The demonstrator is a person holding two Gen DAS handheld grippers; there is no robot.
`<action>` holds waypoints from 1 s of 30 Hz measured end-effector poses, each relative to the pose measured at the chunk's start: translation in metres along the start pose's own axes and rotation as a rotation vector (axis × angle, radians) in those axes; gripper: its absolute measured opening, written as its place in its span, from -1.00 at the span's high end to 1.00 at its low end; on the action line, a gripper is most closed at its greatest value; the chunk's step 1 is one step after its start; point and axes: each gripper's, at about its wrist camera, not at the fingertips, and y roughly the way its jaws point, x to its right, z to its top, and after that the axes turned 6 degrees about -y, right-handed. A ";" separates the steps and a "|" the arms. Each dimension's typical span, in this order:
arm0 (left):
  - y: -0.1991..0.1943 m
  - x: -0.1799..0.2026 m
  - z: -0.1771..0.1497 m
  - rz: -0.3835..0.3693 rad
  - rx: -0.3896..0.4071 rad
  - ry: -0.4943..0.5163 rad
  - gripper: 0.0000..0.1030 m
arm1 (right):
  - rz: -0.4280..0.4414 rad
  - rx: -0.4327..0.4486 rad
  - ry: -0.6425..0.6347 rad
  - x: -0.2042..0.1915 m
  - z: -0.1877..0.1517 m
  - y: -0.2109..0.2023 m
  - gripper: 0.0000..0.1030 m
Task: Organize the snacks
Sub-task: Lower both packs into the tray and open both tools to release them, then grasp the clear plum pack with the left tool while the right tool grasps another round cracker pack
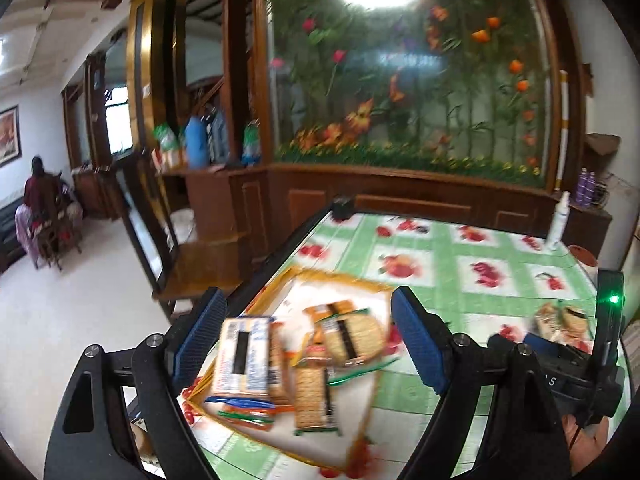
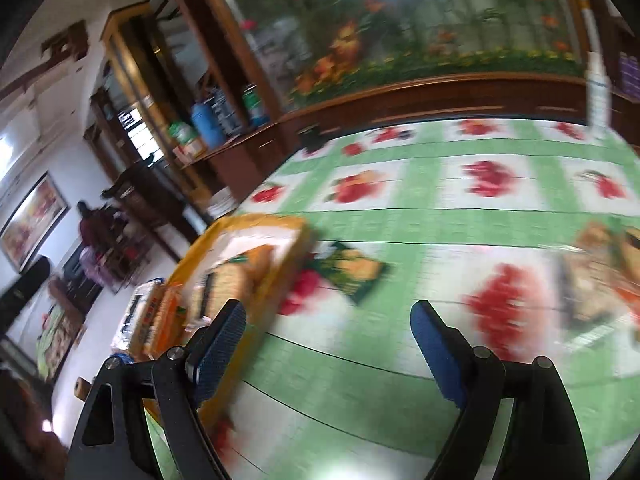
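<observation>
A shallow tray with a yellow rim point(image 1: 344, 280) sits at the table's left edge and holds several biscuit packets: a blue-and-white one point(image 1: 244, 356), a long cracker pack point(image 1: 312, 396) and a round-biscuit pack point(image 1: 352, 336). My left gripper point(image 1: 310, 344) is open and empty, hovering over the tray. My right gripper point(image 2: 328, 344) is open and empty above the tablecloth, right of the tray point(image 2: 280, 224). A green packet point(image 2: 352, 268) lies on the cloth just beside the tray. More packets point(image 2: 600, 276) lie at the right; they also show in the left wrist view point(image 1: 564, 320).
The table has a green checked cloth with red fruit prints point(image 1: 444, 248). A white spray bottle point(image 1: 560, 220) stands at the far right corner. A wooden cabinet with a flower display point(image 1: 400, 80) runs behind. The other gripper's body point(image 1: 580, 364) is at right.
</observation>
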 end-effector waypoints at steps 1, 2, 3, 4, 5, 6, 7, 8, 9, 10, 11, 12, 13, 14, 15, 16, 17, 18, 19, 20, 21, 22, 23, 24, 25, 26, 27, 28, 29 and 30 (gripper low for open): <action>-0.004 0.006 0.002 -0.010 0.008 0.005 -0.68 | -0.014 0.005 0.008 0.009 -0.002 -0.008 -0.68; -0.007 0.013 0.002 -0.023 0.013 0.013 -0.73 | -0.031 0.010 0.018 0.018 -0.005 -0.016 -0.68; -0.008 0.018 0.002 -0.030 0.014 0.017 -0.77 | -0.047 0.016 0.031 0.029 -0.008 -0.024 -0.68; -0.009 0.024 0.002 -0.038 0.013 0.023 -0.79 | -0.062 0.024 0.046 0.040 -0.012 -0.034 -0.68; -0.008 0.028 0.001 -0.043 0.010 0.025 -0.83 | -0.079 0.028 0.059 0.050 -0.016 -0.042 -0.68; -0.006 0.033 -0.001 -0.050 0.002 0.029 -0.87 | -0.094 0.031 0.067 0.058 -0.017 -0.047 -0.68; -0.005 0.037 -0.003 -0.054 -0.006 0.032 -0.88 | -0.112 0.034 0.077 0.068 -0.021 -0.054 -0.68; -0.002 0.042 -0.006 -0.059 -0.018 0.035 -0.89 | -0.130 0.037 0.087 0.077 -0.024 -0.061 -0.68; 0.001 0.046 -0.008 -0.063 -0.030 0.037 -0.90 | -0.146 0.039 0.100 0.086 -0.027 -0.067 -0.68; 0.005 0.051 -0.011 -0.066 -0.044 0.041 -0.90 | -0.162 0.041 0.117 0.097 -0.030 -0.073 -0.68; 0.010 0.056 -0.014 -0.069 -0.064 0.045 -0.90 | -0.174 0.042 0.128 0.106 -0.033 -0.078 -0.68; 0.015 0.061 -0.018 -0.072 -0.083 0.052 -0.90 | -0.187 0.042 0.140 0.115 -0.035 -0.082 -0.68; 0.021 0.066 -0.021 -0.074 -0.101 0.060 -0.90 | -0.199 0.040 0.152 0.124 -0.038 -0.086 -0.68; 0.030 0.072 -0.027 -0.071 -0.124 0.071 -0.90 | -0.206 0.039 0.161 0.131 -0.040 -0.089 -0.68; 0.035 0.077 -0.031 -0.070 -0.142 0.081 -0.90 | -0.211 0.036 0.171 0.137 -0.041 -0.090 -0.68; 0.046 0.083 -0.037 -0.072 -0.176 0.095 -0.90 | -0.214 0.034 0.179 0.143 -0.043 -0.091 -0.68; 0.049 0.086 -0.042 -0.077 -0.191 0.099 -0.90 | -0.219 0.036 0.182 0.148 -0.044 -0.093 -0.68; 0.057 0.091 -0.046 -0.089 -0.211 0.103 -0.90 | -0.223 0.038 0.183 0.150 -0.045 -0.095 -0.68; 0.064 0.094 -0.050 -0.100 -0.234 0.107 -0.90 | -0.230 0.039 0.182 0.154 -0.046 -0.096 -0.68; 0.075 0.099 -0.055 -0.108 -0.269 0.106 -0.90 | -0.237 0.038 0.178 0.158 -0.046 -0.096 -0.68; 0.081 0.101 -0.058 -0.120 -0.290 0.104 -0.90 | -0.245 0.033 0.175 0.161 -0.046 -0.096 -0.68; 0.090 0.106 -0.061 -0.146 -0.328 0.095 -0.90 | -0.252 0.025 0.172 0.166 -0.045 -0.094 -0.68; 0.097 0.110 -0.064 -0.166 -0.359 0.084 -0.90 | -0.252 0.021 0.173 0.171 -0.044 -0.093 -0.68; 0.101 0.114 -0.067 -0.188 -0.383 0.074 -0.90 | -0.252 0.020 0.176 0.172 -0.043 -0.092 -0.68; 0.105 0.120 -0.069 -0.218 -0.407 0.065 -0.90 | -0.250 0.018 0.178 0.174 -0.042 -0.090 -0.69; 0.107 0.128 -0.071 -0.249 -0.427 0.060 -0.90 | -0.252 0.020 0.172 0.176 -0.040 -0.089 -0.69; 0.110 0.139 -0.073 -0.277 -0.444 0.062 -0.90 | -0.262 0.024 0.162 0.177 -0.038 -0.089 -0.68; 0.114 0.152 -0.074 -0.301 -0.468 0.068 -0.90 | -0.283 0.031 0.146 0.179 -0.034 -0.089 -0.69; 0.117 0.163 -0.076 -0.327 -0.488 0.067 -0.90 | -0.302 0.035 0.137 0.183 -0.031 -0.089 -0.69; 0.120 0.174 -0.077 -0.356 -0.504 0.065 -0.90 | -0.313 0.037 0.137 0.188 -0.028 -0.089 -0.69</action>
